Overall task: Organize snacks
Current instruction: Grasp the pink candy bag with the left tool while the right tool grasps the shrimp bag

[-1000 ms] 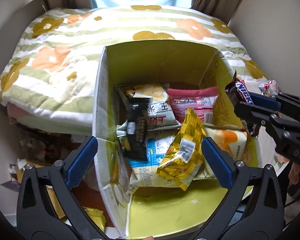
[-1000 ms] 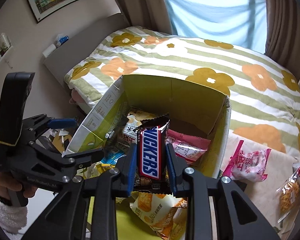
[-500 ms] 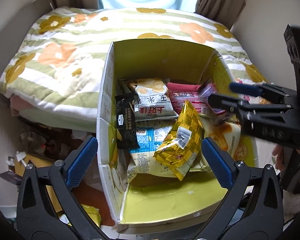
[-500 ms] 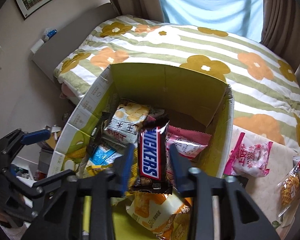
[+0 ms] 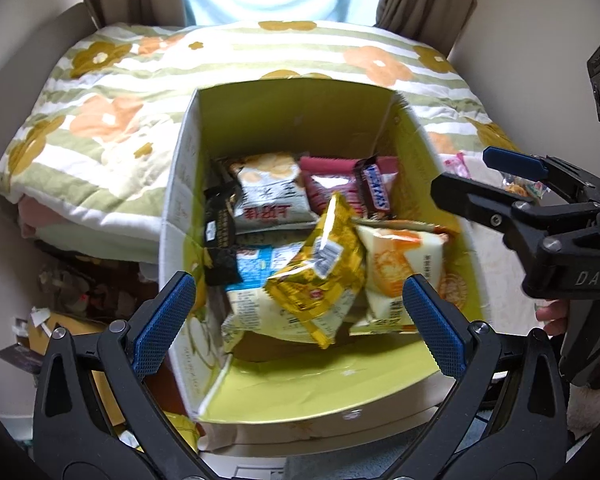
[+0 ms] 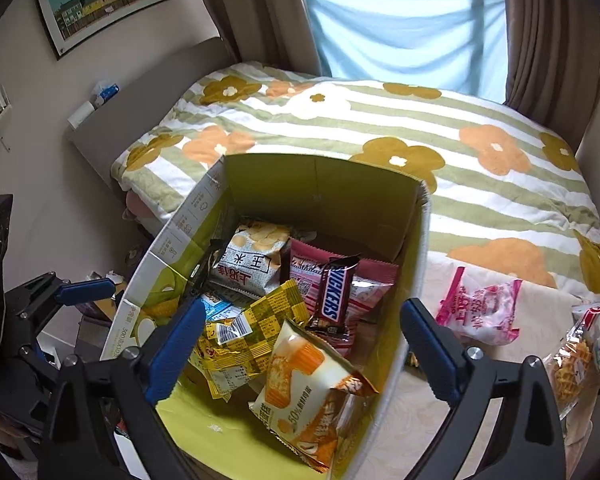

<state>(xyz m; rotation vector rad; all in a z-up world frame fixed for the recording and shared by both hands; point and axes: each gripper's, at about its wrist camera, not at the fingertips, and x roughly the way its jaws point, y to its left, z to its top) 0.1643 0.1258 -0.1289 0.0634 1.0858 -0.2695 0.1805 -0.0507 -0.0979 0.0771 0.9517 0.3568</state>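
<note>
The brown Snickers bar [image 6: 334,298], white lettering, lies in the box [image 6: 414,240] at its 1 o'clock corner. The right gripper [image 6: 300,336] has just been opening and is wide, empty; the left gripper [image 5: 298,320] is wide too.

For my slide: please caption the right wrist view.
Open right gripper above cardboard box; Snickers bar lies released among snack packets.

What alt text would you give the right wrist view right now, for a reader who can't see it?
The right gripper, its jaws just opened and empty, hovers over an open cardboard box of snack packets, where a Snickers bar lies on a pink packet. More snacks, including a pink bag, wait outside the box, by a floral bed.
</note>
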